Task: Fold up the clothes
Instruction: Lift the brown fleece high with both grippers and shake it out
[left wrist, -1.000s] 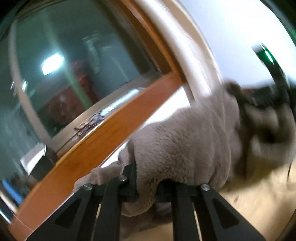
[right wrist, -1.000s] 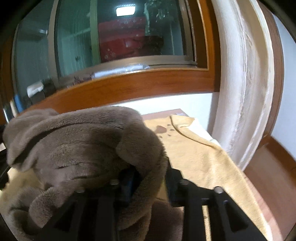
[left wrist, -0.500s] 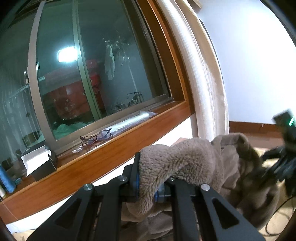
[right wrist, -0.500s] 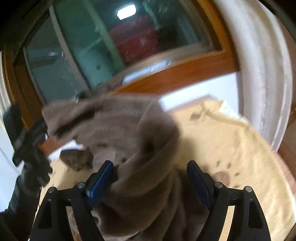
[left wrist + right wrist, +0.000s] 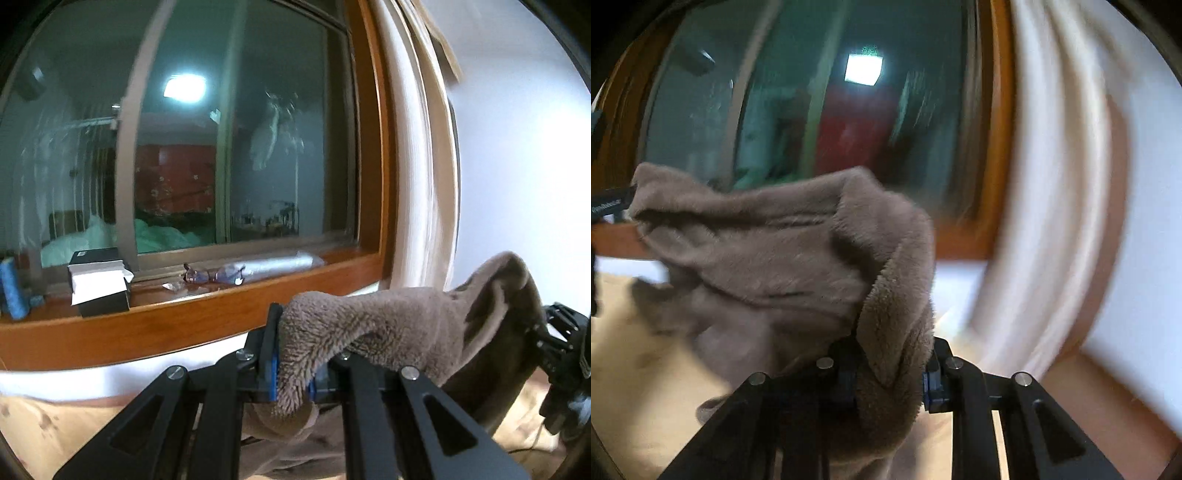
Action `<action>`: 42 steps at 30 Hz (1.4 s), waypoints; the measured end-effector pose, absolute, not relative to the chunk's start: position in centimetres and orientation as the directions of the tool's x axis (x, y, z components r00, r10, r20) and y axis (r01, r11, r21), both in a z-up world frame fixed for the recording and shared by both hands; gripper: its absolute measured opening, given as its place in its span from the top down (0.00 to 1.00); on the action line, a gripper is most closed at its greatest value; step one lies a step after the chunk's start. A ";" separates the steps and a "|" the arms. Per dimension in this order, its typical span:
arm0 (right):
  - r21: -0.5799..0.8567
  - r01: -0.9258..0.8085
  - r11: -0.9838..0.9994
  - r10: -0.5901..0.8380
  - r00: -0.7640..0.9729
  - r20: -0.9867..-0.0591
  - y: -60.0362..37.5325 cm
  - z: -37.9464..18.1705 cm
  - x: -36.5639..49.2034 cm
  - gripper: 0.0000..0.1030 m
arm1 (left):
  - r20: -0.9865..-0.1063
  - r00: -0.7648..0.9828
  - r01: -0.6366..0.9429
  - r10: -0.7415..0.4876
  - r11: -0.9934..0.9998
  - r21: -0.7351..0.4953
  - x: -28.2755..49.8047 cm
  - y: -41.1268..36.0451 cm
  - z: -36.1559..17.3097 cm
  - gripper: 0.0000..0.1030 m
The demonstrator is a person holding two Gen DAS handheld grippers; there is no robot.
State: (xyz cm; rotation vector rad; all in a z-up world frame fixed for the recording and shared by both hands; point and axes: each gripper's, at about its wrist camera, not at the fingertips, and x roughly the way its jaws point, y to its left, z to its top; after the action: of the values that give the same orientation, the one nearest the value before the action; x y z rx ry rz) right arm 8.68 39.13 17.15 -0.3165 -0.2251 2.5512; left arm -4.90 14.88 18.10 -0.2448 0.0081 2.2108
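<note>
- The open black box [image 5: 99, 286] on the window sill [image 5: 207, 325] shows a white lining; contents unclear.
- Only the left view shows eyeglasses [image 5: 212, 275].
- The left gripper [image 5: 293, 373] is clamped on the brown fleece garment [image 5: 388, 325], now lifted higher.
- The right gripper [image 5: 888, 380] has just closed, pinching the fleece after standing wide.

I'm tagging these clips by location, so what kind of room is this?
Most likely a room in a home, perhaps a bedroom. A wood-framed window has glasses lying on its sill, a pale curtain hangs beside it, and a fleece garment is held over a cream blanket.
</note>
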 end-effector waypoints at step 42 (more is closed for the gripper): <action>-0.199 -0.417 -0.887 0.462 -0.791 -0.400 29.7 7.8 10.8 0.78 | 0.134 -0.669 -0.743 0.731 -0.656 -0.132 10.6 -1.1 30.0 0.88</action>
State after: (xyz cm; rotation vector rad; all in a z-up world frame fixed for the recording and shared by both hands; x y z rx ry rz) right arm 10.81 29.73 7.83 -0.6155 -0.1376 2.5963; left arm 10.56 -1.11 30.04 0.0874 -0.2224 2.2947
